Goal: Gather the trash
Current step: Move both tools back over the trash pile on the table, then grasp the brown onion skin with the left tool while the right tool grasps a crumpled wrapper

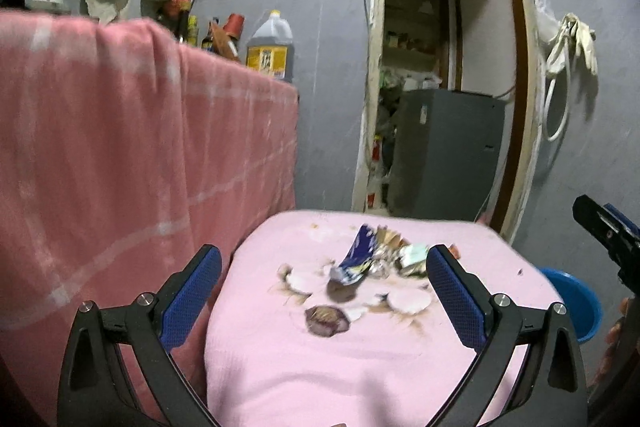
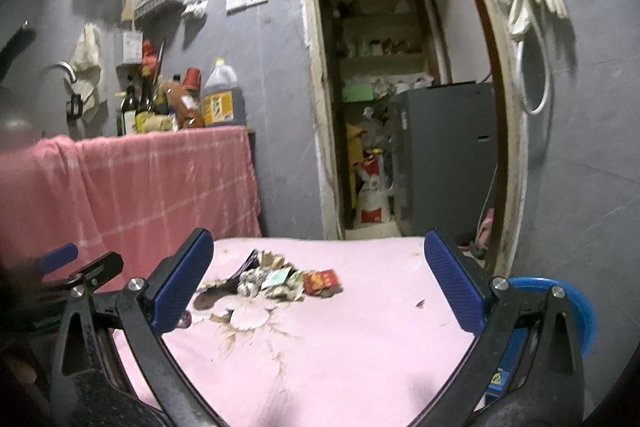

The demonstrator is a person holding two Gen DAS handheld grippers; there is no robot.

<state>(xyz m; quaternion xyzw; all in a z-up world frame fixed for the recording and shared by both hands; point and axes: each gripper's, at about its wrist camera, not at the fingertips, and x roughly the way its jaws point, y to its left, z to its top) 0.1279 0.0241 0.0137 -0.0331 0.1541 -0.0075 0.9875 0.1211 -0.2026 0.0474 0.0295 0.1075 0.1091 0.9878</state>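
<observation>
A heap of trash lies on a pink-covered table: a blue crumpled wrapper, white round shell-like pieces, a dark purple peel and paper scraps. My left gripper is open and empty, its jaws wide either side of the heap. In the right wrist view the heap includes a red wrapper and a white round piece. My right gripper is open and empty above the table, with the heap left of centre between the jaws.
A blue plastic basin stands low at the table's right, also in the right wrist view. A counter draped in pink cloth with bottles stands left. A doorway with a grey appliance is behind.
</observation>
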